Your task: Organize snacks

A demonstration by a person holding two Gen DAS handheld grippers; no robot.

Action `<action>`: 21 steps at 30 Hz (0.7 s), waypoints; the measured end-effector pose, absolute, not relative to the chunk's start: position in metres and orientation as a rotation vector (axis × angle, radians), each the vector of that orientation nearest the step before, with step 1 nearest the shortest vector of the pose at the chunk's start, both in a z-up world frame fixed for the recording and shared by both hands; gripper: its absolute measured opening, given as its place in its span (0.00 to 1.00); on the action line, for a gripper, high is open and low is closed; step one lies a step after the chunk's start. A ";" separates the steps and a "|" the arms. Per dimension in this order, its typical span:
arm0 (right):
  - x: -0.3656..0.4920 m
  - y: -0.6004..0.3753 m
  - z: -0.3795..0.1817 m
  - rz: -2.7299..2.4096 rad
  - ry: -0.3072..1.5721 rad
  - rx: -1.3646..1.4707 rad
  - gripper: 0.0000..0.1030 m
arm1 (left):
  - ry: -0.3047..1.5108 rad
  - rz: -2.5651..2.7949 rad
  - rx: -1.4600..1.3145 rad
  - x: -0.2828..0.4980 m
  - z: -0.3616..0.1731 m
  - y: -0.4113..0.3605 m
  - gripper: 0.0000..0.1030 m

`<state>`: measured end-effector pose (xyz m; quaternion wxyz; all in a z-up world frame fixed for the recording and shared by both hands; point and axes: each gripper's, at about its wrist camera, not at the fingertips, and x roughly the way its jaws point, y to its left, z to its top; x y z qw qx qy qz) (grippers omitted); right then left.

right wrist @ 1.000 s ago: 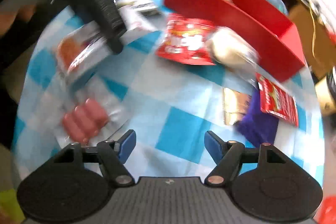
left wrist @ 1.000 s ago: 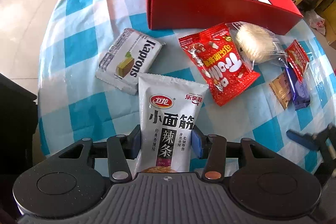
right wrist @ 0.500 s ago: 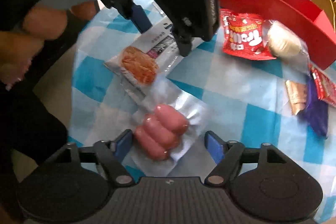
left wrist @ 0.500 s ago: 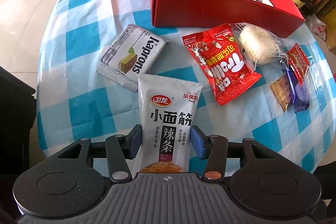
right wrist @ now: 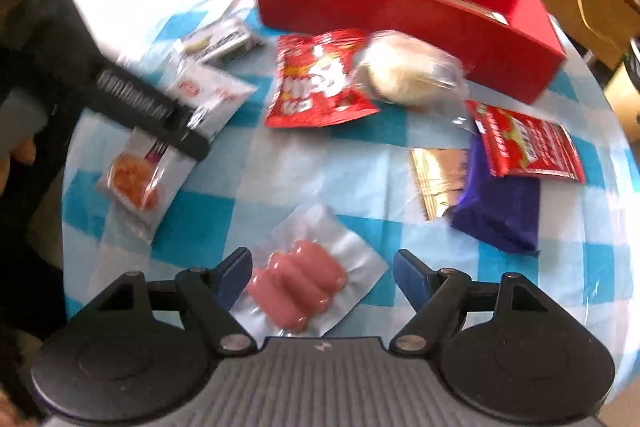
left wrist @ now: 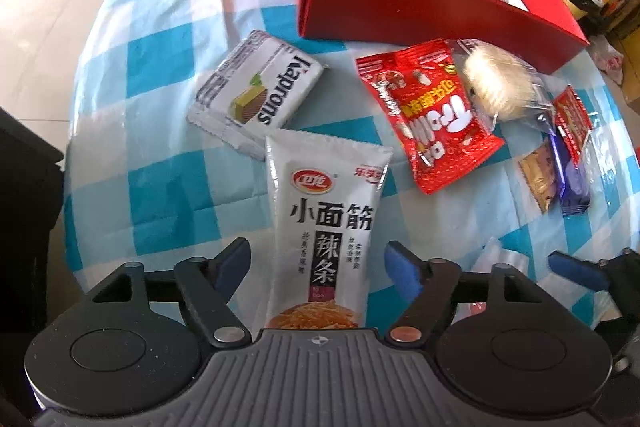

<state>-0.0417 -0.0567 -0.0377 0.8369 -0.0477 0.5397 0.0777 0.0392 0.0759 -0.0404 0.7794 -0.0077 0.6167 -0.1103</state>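
Round table w/ blue-check cloth [left wrist: 168,75], tile floor beyond. Red box [left wrist: 420,7] at far edge; contents partly hidden. Left gripper [left wrist: 318,263] jaws just opened, white pouch [left wrist: 328,211] loose between. Right gripper [right wrist: 322,277] jaws just widening, sausage pack [right wrist: 304,285] between, untouched; view blurred.

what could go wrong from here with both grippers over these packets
1. The left gripper has just been opening; the white spicy strip packet sits loose between its pads, so a lift now may leave it behind.
2. The right gripper straddles the sausage pack, whose flat clear film could slip or crumple when pinched.
3. The two grippers work close together and might collide.
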 end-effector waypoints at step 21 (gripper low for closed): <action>-0.057 -0.071 -0.056 0.024 1.207 -0.109 0.70 | 1.360 -0.274 0.025 0.030 -0.048 0.065 0.80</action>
